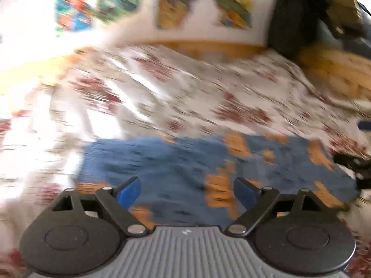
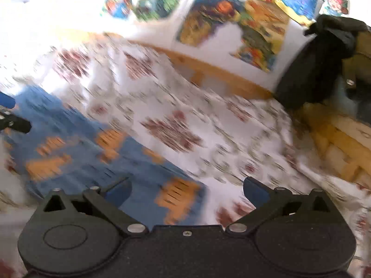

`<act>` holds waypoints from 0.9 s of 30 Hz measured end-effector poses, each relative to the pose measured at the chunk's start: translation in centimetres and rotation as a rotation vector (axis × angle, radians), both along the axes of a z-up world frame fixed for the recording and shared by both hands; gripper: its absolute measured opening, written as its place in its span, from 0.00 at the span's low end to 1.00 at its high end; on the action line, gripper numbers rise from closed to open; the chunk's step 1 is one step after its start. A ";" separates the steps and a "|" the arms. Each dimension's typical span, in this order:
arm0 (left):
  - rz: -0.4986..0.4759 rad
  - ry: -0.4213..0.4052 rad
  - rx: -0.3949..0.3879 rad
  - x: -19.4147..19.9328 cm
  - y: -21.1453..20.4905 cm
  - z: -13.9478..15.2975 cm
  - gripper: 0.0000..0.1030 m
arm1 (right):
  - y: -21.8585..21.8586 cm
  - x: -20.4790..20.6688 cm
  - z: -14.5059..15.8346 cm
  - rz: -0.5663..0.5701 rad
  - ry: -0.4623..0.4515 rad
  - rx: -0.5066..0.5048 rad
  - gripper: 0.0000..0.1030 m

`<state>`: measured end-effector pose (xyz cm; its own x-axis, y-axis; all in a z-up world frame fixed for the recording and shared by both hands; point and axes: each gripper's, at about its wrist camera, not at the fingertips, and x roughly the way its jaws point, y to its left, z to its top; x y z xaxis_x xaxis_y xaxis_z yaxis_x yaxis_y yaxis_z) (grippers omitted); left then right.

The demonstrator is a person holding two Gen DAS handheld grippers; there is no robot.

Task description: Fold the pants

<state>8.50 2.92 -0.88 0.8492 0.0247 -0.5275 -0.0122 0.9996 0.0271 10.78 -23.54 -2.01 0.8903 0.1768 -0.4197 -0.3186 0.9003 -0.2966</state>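
Two grippers agape, left gripper (image 1: pixel 186 191), right gripper (image 2: pixel 186 191), one pants (image 1: pixel 185 162)

Through heavy blur we see our left tongs (image 1: pixel 186 191) spread wide and empty above the blue, orange-patched pants (image 1: pixel 185 162), which lie on a red-flowered bedspread (image 1: pixel 208 88). Colourful pictures (image 1: pixel 204 2) hang beyond.

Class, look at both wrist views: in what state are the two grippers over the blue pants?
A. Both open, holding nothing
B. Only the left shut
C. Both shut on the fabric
A: the left gripper and right gripper show spread jaws above the blue pants, gripping nothing.
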 end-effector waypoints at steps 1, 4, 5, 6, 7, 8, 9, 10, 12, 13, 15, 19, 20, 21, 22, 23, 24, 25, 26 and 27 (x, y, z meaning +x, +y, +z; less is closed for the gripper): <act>0.040 0.001 -0.016 -0.3 1.2 0.0 0.89 | 0.7 -0.2 -0.2 0.040 -0.009 0.010 0.99; 0.173 0.063 -0.199 0.6 5.8 -0.9 0.74 | 3.1 -0.7 -0.9 0.145 -0.030 -0.019 0.99; 0.213 0.088 -0.289 1.0 7.4 -1.4 0.68 | 3.9 -0.9 -1.2 0.170 -0.040 -0.029 0.99; 0.246 0.104 -0.371 1.3 8.8 -2.0 0.66 | 4.7 -0.8 -1.4 0.194 -0.049 -0.032 0.99; 0.291 0.111 -0.442 1.7 9.9 -2.5 0.54 | 5.7 -0.9 -1.7 0.218 -0.048 -0.034 0.99; 0.322 0.116 -0.472 1.8 10.5 -2.8 0.48 | 6.3 -0.8 -1.9 0.236 -0.039 -0.038 0.99; 0.333 0.118 -0.507 2.1 11.0 -2.9 0.48 | 7.1 -0.8 -2.2 0.252 -0.028 -0.046 0.99; 0.339 0.115 -0.528 2.2 11.2 -3.1 0.49 | 7.7 -0.8 -2.5 0.263 -0.019 -0.051 0.99; 0.353 0.105 -0.540 2.4 11.4 -3.4 0.53 | 8.6 -0.8 -3.1 0.286 0.010 -0.059 0.99; 0.358 0.096 -0.539 2.5 11.2 -3.6 0.57 | 8.9 -0.8 -3.6 0.292 0.026 -0.068 0.99; 0.363 0.085 -0.529 2.9 10.7 -3.8 0.67 | 9.0 -0.9 -4.2 0.285 0.042 -0.073 0.99; 0.396 0.100 -0.488 4.3 9.3 -3.5 0.83 | 8.7 -0.3 -4.3 0.269 0.070 -0.040 0.99; 0.410 0.104 -0.473 4.4 9.1 -3.3 0.82 | 8.6 -0.3 -4.3 0.266 0.072 -0.036 0.99; 0.423 0.107 -0.455 4.5 8.9 -3.3 0.81 | 8.5 -0.4 -4.4 0.265 0.072 -0.034 0.99; 0.442 0.105 -0.436 4.5 8.6 -3.2 0.77 | 8.5 -0.4 -4.4 0.264 0.072 -0.035 0.99; 0.461 0.099 -0.427 4.3 8.6 -3.1 0.72 | 8.6 -0.5 -4.4 0.264 0.071 -0.035 0.99; 0.488 0.083 -0.431 3.8 8.6 -3.2 0.72 | 8.5 -0.4 -4.4 0.264 0.070 -0.035 0.99; 0.510 0.065 -0.453 3.3 8.7 -3.2 0.71 | 8.4 -0.5 -4.4 0.264 0.070 -0.035 0.99; 0.532 0.044 -0.486 2.7 8.9 -3.2 0.71 | 8.4 -0.5 -4.4 0.265 0.070 -0.034 0.99; 0.551 0.022 -0.530 2.1 9.2 -3.3 0.71 | 8.4 -0.5 -4.4 0.265 0.069 -0.034 0.99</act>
